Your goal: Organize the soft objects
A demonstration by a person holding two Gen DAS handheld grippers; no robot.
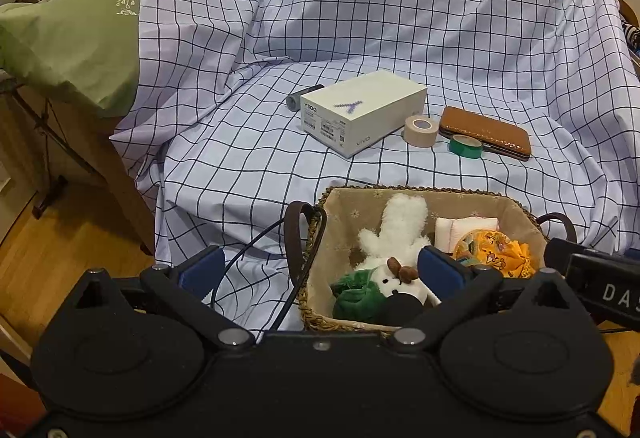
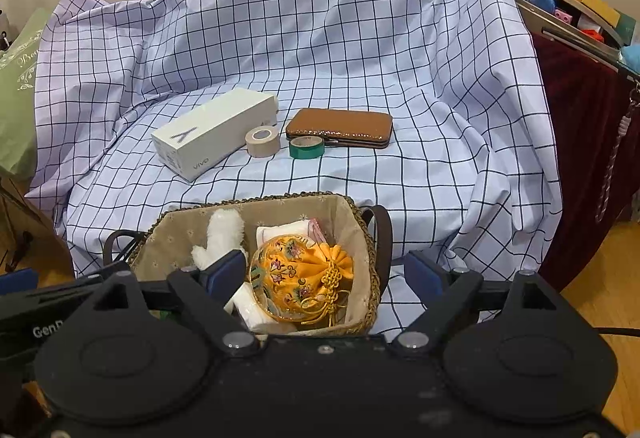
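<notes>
Left gripper and right gripper both stand wide with nothing gripped, over the woven basket holding the white plush toy and orange pouch; beyond, on the checked cloth, a white box, tape rolls and brown case

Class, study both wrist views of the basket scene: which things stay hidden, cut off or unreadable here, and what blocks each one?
- Dark cylinder, left wrist view: mostly hidden behind the white box.
- Folded white cloth, right wrist view: largely covered by the orange pouch.
- Green fabric in the basket, left wrist view: lower part hidden by the left tool.
- Small print on the white box's label: too small to read.
</notes>
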